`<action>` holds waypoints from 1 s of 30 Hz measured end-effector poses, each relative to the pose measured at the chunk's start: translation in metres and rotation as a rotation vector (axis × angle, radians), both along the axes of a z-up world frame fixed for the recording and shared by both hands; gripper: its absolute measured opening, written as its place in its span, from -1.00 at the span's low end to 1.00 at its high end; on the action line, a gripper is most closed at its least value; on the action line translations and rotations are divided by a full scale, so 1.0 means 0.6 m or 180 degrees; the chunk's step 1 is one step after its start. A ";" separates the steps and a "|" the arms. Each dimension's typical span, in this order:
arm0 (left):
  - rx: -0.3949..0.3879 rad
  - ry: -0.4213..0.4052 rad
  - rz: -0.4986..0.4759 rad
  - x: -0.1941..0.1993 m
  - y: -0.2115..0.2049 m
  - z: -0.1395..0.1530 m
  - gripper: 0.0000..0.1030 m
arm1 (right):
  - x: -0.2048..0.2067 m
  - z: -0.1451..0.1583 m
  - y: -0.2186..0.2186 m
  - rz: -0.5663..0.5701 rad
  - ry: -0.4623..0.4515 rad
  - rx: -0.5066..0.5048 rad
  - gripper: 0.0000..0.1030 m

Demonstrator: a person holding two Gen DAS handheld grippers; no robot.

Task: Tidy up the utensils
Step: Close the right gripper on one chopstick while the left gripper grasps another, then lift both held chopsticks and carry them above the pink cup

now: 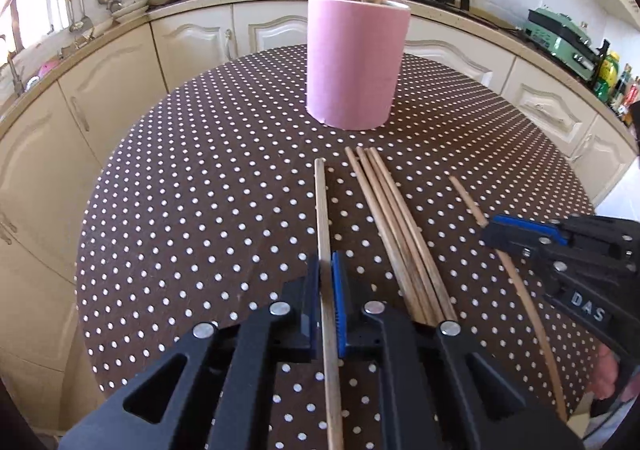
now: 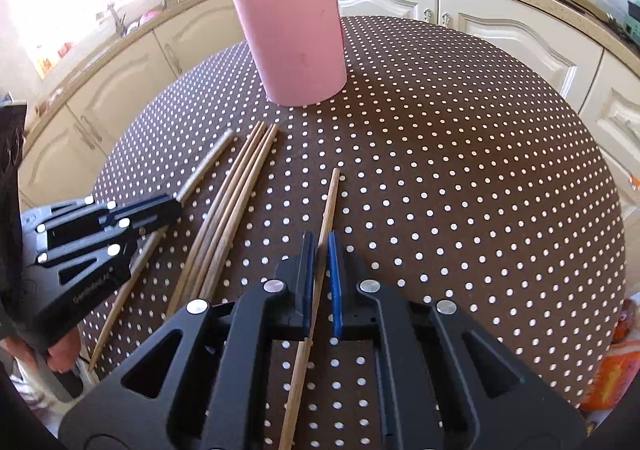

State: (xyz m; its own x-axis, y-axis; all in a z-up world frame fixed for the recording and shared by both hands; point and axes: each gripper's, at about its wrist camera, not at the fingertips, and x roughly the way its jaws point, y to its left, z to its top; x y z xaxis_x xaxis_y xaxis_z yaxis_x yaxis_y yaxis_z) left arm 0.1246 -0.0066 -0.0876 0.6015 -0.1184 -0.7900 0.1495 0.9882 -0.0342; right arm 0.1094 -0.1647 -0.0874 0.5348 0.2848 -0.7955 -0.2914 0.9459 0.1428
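1. Left gripper (image 1: 326, 270) is pinched tight on one chopstick (image 1: 322, 210), the pads flat against both its sides, low centre of the left view.
2. Right gripper (image 2: 320, 254) straddles another chopstick (image 2: 328, 206). Its pads look narrowly apart, and one side may not be touching, so I'd call the grip unconfirmed.
3. Both sticks run lengthwise along the fingers, tips aimed up the frame toward the pink cup (image 1: 356, 62). That probably suits a tip-first drop.
4. The cup stands upright at upper centre, already bristling with sticks.
5. A loose bundle (image 1: 396, 230) lies between the grippers on the dotted tablecloth (image 1: 200, 190), same heading.
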 end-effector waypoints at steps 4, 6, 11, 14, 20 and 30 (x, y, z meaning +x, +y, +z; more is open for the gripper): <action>0.0019 -0.0005 0.0011 0.010 -0.007 0.001 -0.38 | 0.001 0.001 0.007 -0.0009 -0.0049 -0.0213 -0.83; 0.0076 -0.0011 0.0051 0.018 -0.011 0.003 -0.38 | 0.003 0.002 0.008 -0.0015 -0.0038 -0.0253 -0.83; 0.0064 -0.0042 0.0115 0.038 -0.008 0.004 -0.79 | 0.015 0.003 0.016 -0.0056 -0.0085 -0.0333 -0.83; -0.0020 -0.0100 0.0061 0.047 -0.003 0.004 -0.87 | 0.026 0.005 0.010 -0.0115 -0.0018 -0.0212 -0.85; -0.0092 -0.0444 -0.0053 0.026 0.005 0.029 -0.87 | 0.029 0.020 -0.016 -0.0246 -0.0150 0.0081 -0.86; -0.0296 -0.0974 -0.0058 -0.003 0.007 0.095 -0.87 | -0.004 0.109 -0.045 -0.0442 -0.0812 0.0403 -0.87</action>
